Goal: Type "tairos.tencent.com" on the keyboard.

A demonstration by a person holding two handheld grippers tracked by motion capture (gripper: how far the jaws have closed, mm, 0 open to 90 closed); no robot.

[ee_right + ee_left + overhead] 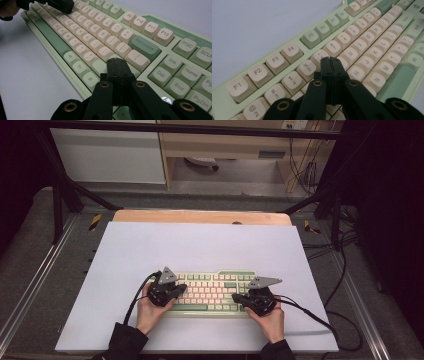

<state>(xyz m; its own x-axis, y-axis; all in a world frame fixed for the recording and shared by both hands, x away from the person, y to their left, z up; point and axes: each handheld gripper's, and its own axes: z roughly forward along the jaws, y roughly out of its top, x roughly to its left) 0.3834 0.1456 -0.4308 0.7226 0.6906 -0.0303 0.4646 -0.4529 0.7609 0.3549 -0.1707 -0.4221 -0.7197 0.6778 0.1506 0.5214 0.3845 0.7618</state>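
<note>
The keyboard lies in the lower middle of the high view, on the white sheet that covers the table; its pale green case and cream keys look complete, with no key missing as far as I can see. The left gripper is at the left end of the keyboard, and its jaws are clenched together with nothing between them; in the left gripper view its tip hangs over the keys near the middle of the letter rows, but I cannot tell if it touches one. The right gripper is at the lower right of the keyboard, also closed and empty; in the right gripper view its tip stands above the keys just below the Backspace key. I judge that the work is pressing keys with the closed tips; how many are already pressed the pictures do not tell, so the progress stays uncertain.
</note>
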